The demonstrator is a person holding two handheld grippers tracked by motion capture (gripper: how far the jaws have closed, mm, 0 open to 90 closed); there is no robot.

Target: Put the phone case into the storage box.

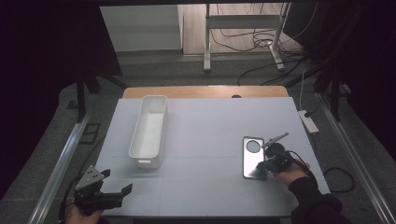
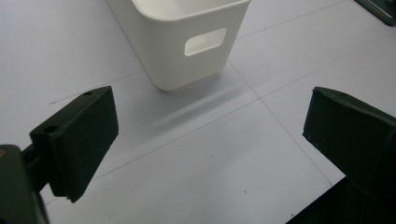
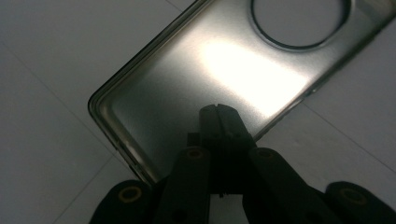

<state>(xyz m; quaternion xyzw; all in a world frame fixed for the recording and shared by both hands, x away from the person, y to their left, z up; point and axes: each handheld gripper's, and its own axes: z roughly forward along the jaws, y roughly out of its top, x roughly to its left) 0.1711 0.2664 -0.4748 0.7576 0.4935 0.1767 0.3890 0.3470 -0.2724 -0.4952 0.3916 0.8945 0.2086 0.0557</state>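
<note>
Closed black jaws of the right gripper [image 3: 218,112] rise in the foreground of the right gripper view, their tips pressed together over the near end of a clear phone case [image 3: 224,79]. Whether a thin lip of the case is pinched between them cannot be told; the pads appear to meet with nothing thick between. The phone case [image 1: 252,156] lies flat, hollow side up, on the right part of the bench [image 1: 205,135], its round camera opening at the far end. In the high view the right gripper [image 1: 264,169] sits at the case's near right corner. The left gripper [image 1: 116,189] hovers at the near left corner of the bench, jaws wide apart and empty, facing the white bin [image 2: 187,37], which stands well apart from the case. Risks, as judged: the thin, flexible rim gives little purchase, so shut tips may push the case across the smooth surface rather than lift it; a grip on one corner may let it swing or drop short of the bin.
</note>
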